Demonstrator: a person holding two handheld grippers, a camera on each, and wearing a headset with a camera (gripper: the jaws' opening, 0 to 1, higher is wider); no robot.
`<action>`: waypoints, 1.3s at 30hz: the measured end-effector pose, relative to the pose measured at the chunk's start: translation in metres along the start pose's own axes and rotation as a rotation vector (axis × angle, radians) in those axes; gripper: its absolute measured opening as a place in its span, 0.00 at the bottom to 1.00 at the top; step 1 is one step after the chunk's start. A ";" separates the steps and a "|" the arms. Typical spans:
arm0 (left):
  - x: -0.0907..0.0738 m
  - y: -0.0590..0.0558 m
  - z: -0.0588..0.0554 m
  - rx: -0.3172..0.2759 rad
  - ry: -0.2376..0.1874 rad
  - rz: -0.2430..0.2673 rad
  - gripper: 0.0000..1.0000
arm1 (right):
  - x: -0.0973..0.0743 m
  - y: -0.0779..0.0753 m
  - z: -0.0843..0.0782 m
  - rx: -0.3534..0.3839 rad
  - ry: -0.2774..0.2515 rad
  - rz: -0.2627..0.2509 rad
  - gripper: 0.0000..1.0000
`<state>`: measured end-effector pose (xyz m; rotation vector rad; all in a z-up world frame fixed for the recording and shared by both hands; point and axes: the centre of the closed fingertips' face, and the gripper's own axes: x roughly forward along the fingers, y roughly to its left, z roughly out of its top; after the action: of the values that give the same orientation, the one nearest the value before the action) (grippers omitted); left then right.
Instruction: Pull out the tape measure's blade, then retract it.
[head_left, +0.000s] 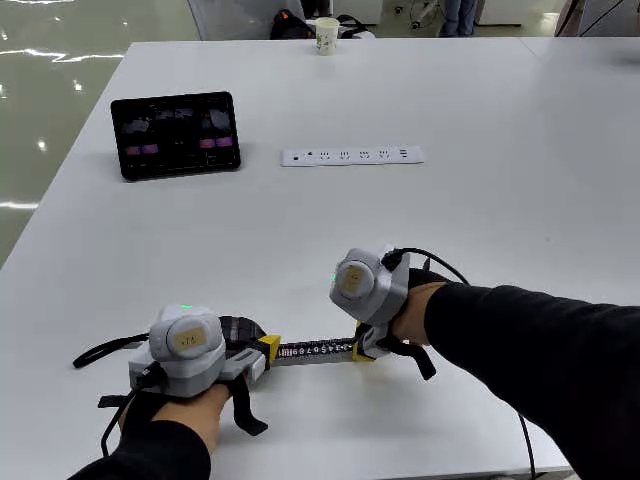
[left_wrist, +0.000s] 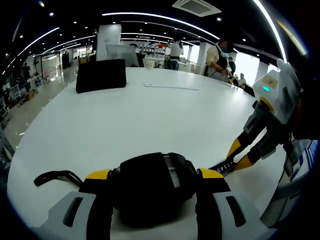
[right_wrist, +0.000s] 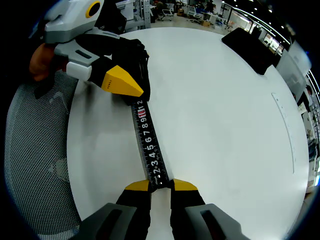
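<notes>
left gripper (left_wrist: 156, 176) clamped on tape measure case (left_wrist: 150, 195), resting near front edge of table (head_left: 450, 100). right gripper (right_wrist: 161, 186) pinched on end of blade (right_wrist: 148, 145). blade a short way out between them. judged: pull-out partly done, retraction not yet done.

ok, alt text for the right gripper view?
The right tool pinches the tip of the tape measure's blade, drawn a short way out over a white table. At upper left, the left tool grips the black case.
</notes>
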<state>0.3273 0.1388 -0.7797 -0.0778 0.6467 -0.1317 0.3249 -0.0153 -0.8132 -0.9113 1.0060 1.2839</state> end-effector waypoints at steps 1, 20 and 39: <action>0.000 0.000 0.000 0.000 -0.001 0.000 0.62 | 0.000 0.000 0.000 0.000 -0.001 0.000 0.11; 0.000 0.000 -0.001 -0.001 -0.001 -0.002 0.63 | 0.002 0.002 0.006 0.000 -0.010 0.002 0.11; -0.001 0.000 0.000 -0.004 -0.006 -0.011 0.62 | 0.004 0.003 0.011 -0.004 -0.024 0.002 0.11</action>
<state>0.3269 0.1389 -0.7791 -0.0853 0.6404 -0.1413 0.3230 -0.0032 -0.8135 -0.8958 0.9862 1.2966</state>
